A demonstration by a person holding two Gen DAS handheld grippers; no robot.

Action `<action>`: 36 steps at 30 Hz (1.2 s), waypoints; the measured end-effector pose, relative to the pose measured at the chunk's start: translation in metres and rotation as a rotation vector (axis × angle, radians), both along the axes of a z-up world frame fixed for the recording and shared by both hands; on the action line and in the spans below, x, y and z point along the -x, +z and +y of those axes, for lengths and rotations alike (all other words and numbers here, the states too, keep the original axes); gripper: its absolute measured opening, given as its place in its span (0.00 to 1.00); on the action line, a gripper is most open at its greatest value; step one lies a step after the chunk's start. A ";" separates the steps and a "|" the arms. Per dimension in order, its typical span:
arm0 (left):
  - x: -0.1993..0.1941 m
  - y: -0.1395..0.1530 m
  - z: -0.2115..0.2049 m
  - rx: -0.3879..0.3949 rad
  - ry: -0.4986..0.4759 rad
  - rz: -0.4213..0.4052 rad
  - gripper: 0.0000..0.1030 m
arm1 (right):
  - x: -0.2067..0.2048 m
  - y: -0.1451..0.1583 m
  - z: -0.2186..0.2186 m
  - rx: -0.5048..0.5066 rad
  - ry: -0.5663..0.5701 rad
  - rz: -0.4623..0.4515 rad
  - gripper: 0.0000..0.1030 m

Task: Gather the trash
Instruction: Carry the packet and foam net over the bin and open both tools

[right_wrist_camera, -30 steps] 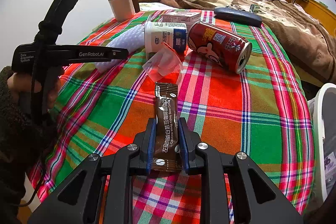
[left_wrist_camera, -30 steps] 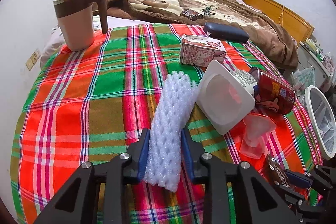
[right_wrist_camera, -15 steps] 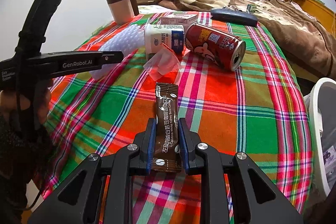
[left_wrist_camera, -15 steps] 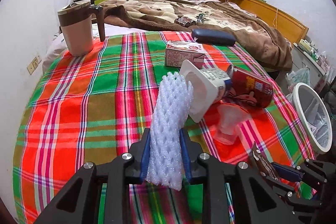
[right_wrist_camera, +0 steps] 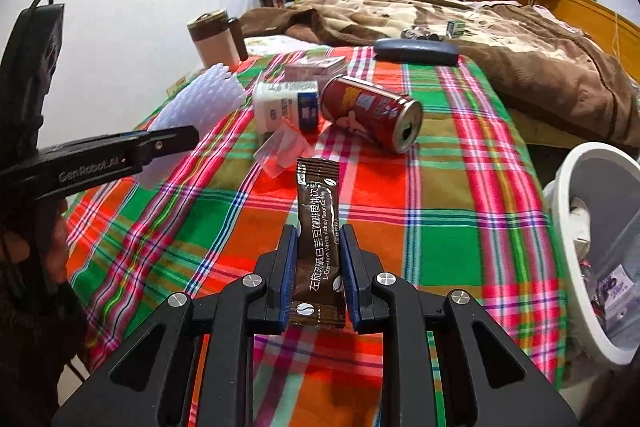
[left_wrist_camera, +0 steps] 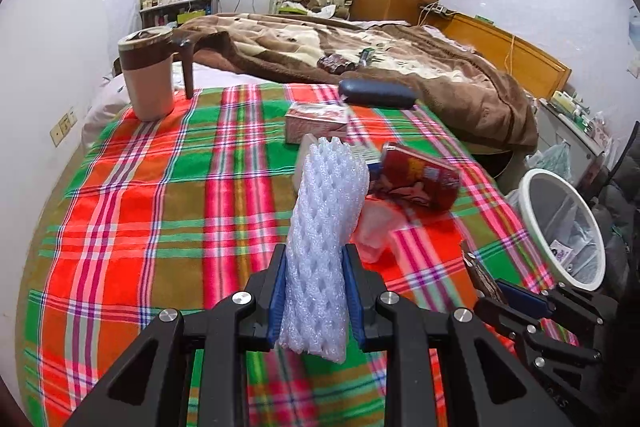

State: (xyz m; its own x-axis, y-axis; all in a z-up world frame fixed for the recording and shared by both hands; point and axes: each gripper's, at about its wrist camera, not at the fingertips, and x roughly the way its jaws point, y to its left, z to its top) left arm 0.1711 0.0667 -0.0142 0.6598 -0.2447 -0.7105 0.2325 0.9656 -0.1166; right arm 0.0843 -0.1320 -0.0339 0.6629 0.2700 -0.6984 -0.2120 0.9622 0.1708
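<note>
My left gripper (left_wrist_camera: 314,291) is shut on a white foam net sleeve (left_wrist_camera: 326,227), held up off the plaid tablecloth (left_wrist_camera: 160,195). My right gripper (right_wrist_camera: 319,263) is shut on a brown coffee sachet (right_wrist_camera: 319,219), also lifted above the cloth. On the cloth lie a red drink can (right_wrist_camera: 370,113), a white yogurt cup (right_wrist_camera: 286,107), a clear plastic wrapper (right_wrist_camera: 282,153) and a small pink carton (left_wrist_camera: 316,121). The white trash bin (left_wrist_camera: 564,227) stands beside the table at the right; its rim (right_wrist_camera: 576,227) shows in the right wrist view too.
A tan mug with a brown lid (left_wrist_camera: 148,75) stands at the far left of the cloth. A dark blue case (left_wrist_camera: 376,95) lies at the far edge. Behind is a bed with a brown blanket (left_wrist_camera: 400,59). A person's hand (right_wrist_camera: 52,239) holds the left gripper.
The left gripper has lifted the foam sleeve off the cloth and drawn back and up. The right gripper has risen slightly with the sachet; the bin shows more.
</note>
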 end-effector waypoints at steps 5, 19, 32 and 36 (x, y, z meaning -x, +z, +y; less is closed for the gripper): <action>0.011 0.008 -0.018 -0.001 -0.028 -0.016 0.26 | 0.005 0.006 -0.012 -0.004 -0.022 -0.022 0.21; 0.038 0.026 -0.081 0.014 -0.135 -0.054 0.26 | 0.023 0.023 -0.061 -0.022 -0.119 -0.081 0.21; 0.048 0.032 -0.149 0.014 -0.245 -0.066 0.26 | 0.035 0.028 -0.119 -0.037 -0.252 -0.103 0.21; 0.051 0.032 -0.167 0.010 -0.272 -0.065 0.26 | 0.035 0.027 -0.132 -0.036 -0.288 -0.104 0.21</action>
State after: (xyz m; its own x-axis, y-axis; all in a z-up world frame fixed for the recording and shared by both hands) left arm 0.1204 -0.1000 0.0177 0.6129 -0.4261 -0.6654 0.4907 0.8653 -0.1021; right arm 0.0496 -0.2640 -0.0069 0.7833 0.0840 -0.6160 0.0504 0.9790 0.1975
